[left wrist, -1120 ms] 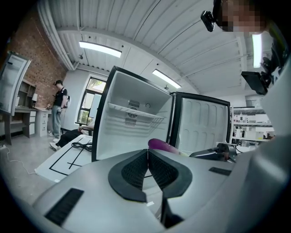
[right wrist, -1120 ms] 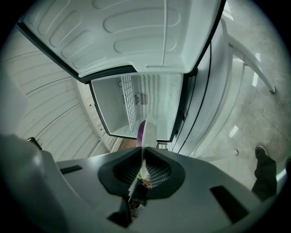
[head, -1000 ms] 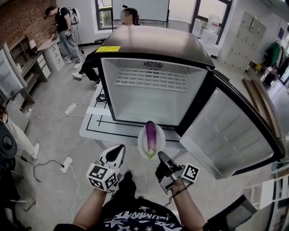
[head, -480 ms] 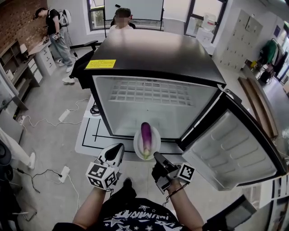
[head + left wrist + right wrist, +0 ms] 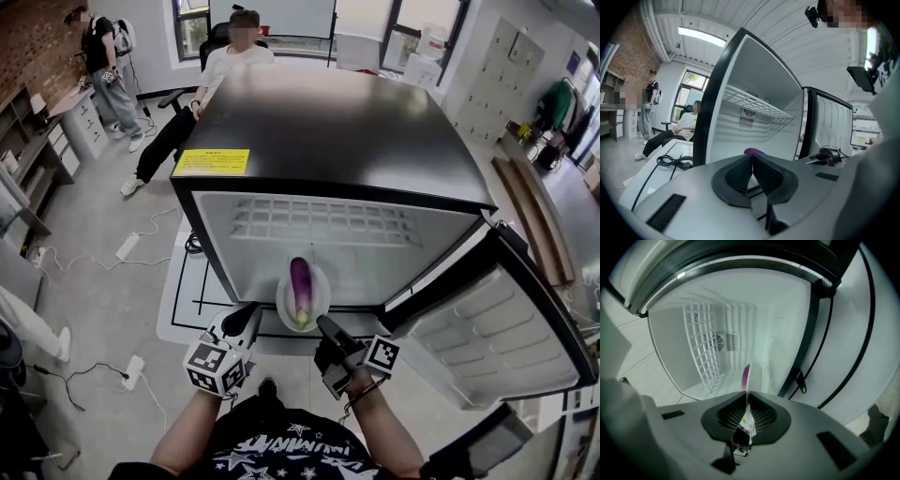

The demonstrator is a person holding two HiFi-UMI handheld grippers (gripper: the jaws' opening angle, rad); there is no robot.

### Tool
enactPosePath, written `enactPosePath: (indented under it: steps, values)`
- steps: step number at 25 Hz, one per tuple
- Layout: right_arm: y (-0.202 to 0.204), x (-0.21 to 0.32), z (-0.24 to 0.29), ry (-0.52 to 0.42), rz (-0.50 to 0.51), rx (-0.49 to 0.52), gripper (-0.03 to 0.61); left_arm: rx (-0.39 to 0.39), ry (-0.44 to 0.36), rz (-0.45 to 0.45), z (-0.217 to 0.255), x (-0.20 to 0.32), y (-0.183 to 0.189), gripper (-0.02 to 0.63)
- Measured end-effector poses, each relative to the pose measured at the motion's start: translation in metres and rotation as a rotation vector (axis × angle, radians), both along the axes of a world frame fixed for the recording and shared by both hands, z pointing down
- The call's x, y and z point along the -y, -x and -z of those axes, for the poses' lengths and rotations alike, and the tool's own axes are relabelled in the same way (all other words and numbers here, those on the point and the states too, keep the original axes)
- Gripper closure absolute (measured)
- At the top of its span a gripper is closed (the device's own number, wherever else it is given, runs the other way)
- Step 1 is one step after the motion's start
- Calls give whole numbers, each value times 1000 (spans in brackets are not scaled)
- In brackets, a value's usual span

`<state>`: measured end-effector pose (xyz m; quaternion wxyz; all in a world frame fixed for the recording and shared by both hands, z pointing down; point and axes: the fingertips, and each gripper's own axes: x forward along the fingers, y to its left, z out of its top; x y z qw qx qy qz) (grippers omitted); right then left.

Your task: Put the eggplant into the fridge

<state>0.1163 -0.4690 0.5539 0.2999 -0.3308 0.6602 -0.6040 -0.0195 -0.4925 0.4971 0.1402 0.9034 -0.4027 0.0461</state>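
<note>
A purple eggplant lies on a small white plate, held just in front of the open fridge at its lower edge. My right gripper is shut on the plate's near rim. In the right gripper view the plate shows edge-on between the closed jaws, with the eggplant beyond it. My left gripper is beside the plate on its left, shut and holding nothing. In the left gripper view, only a sliver of the eggplant shows over my left gripper.
The fridge door stands swung open to the right. A white wire shelf spans the upper cavity. The fridge stands on a white platform. Cables and a power strip lie on the floor at left. A person sits behind the fridge.
The plate with the eggplant has come closer to the fridge opening, and the fridge now fills more of the head view. Both grippers keep their state.
</note>
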Motion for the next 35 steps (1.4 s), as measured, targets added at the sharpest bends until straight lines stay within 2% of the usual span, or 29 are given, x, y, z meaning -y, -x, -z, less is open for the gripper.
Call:
enactPosePath:
  steps: [8,18,23,35]
  values:
    - [5,35,-20,35,1,-51,557,-4,27,-50,-15,12,-19,603]
    - [-1,54,-33,74,-14,-102,557,22,46,-32,-23,32,-23,603]
    - [-6,64,-42,114,-22,-197,557,20,61,-37,-25,36,-24,603]
    - [-9,94,-48,167,-26,-284,557,26,60,-55,-26,39,-24,603]
